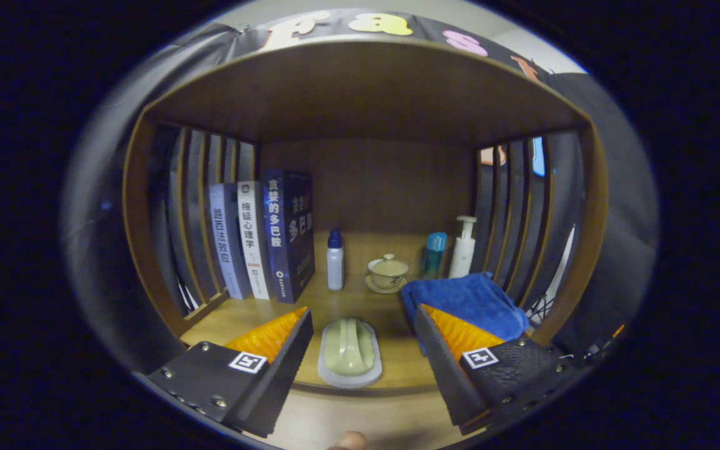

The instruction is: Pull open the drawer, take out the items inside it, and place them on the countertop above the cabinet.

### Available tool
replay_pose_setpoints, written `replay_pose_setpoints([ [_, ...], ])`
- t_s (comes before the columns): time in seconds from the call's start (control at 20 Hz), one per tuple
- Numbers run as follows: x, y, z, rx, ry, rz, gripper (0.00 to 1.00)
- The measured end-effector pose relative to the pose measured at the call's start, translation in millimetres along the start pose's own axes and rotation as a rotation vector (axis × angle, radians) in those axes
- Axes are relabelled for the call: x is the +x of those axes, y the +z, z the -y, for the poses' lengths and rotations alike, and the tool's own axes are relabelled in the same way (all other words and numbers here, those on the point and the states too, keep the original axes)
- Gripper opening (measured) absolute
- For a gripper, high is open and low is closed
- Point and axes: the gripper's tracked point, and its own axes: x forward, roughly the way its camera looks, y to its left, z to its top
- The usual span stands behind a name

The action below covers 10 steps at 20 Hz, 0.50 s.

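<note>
we see the gripper (pixel 360 325) held level in front of a wooden cabinet (pixel 360 87), its two fingers spread wide apart and holding nothing. between the fingers, at the near edge of the countertop (pixel 360 306), lies a pale green spoon (pixel 349 347) resting in a light oblong dish (pixel 350 375); neither finger touches it.

on the far left of the countertop three books (pixel 263 237) stand upright, side by side, against the slatted left wall. just right of them stands a small white bottle with a dark blue cap (pixel 335 259). right of that, near the back middle, a cream lidded teacup (pixel 389 270) sits on its saucer. farther right a teal bottle (pixel 434 253) and a white pump bottle (pixel 463 247) stand close together near the slatted right wall.

a blue towel (pixel 469 300) lies folded on the right side of the countertop, nearer to us than the two bottles; the right finger overlaps its near edge, and we cannot tell whether they touch.

a wooden shelf board roofs the compartment. we cannot make out the drawer itself; the pale surface below the countertop edge, between the fingers, is too little to tell. a fingertip (pixel 349 440) of the person shows at the very near edge, below the gripper.
</note>
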Motion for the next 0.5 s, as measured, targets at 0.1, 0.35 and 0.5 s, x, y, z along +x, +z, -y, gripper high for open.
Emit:
replay_pose_setpoints([
  [0.1, -29.7, 4.1, -10.1, -0.023, 0.031, 0.058, 0.98],
  [0.35, -113.6, -6.8, -24.2, -0.040, 0.076, 0.192, 0.97],
  [0.5, -153.5, -30.2, -20.3, -0.042, 0.062, 0.219, 0.96],
])
